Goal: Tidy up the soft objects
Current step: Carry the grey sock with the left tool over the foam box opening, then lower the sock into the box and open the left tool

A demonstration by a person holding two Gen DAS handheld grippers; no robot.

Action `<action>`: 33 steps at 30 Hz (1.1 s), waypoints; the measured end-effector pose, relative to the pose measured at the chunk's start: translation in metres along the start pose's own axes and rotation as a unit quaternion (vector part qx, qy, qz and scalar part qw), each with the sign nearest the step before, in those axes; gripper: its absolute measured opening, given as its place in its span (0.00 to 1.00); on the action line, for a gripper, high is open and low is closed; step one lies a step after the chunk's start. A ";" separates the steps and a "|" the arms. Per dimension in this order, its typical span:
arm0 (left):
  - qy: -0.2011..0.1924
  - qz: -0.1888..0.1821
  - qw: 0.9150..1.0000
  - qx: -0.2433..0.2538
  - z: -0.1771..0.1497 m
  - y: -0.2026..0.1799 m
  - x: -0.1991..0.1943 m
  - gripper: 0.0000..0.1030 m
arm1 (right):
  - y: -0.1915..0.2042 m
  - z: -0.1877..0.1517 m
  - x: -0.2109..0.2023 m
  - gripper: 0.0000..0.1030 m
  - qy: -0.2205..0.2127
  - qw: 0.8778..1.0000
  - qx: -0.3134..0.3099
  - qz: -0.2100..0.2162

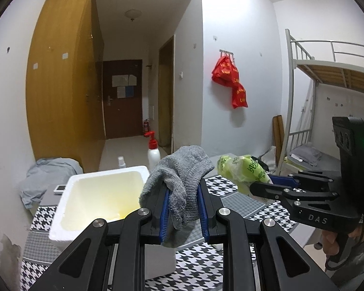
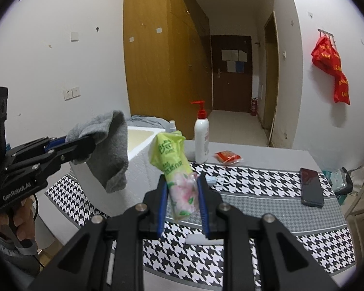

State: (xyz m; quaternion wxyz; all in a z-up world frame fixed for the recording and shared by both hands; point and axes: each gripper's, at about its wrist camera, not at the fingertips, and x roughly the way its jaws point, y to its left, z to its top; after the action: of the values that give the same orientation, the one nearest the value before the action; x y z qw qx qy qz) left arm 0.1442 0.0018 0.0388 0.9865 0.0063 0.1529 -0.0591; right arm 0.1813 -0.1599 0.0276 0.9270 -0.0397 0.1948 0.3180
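A limp grey knitted sock (image 1: 182, 181) was clamped mid-length in the left tongs (image 1: 183, 208), and a light, crushable green tissue pack (image 2: 176, 169) in the right tongs (image 2: 182, 206), its lower half best gripped

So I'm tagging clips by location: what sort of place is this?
Probably a dorm room: a metal bunk bed, a tall wooden wardrobe along the entry hall, and a fire extinguisher by the door.

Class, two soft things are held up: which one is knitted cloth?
The grey sock, held by the left gripper; the other is a green plastic tissue pack.
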 end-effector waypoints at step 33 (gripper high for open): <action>0.031 0.119 0.991 -0.055 -0.003 0.093 0.016 0.22 | 0.051 0.025 0.061 0.26 0.006 0.998 -0.030 0.061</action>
State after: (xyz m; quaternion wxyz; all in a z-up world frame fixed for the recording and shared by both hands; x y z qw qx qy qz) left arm 0.1696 0.0925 0.0305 0.9801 -0.0275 0.1848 0.0671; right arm 0.2028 -0.0799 0.0296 0.9032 -0.0571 0.1929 0.3792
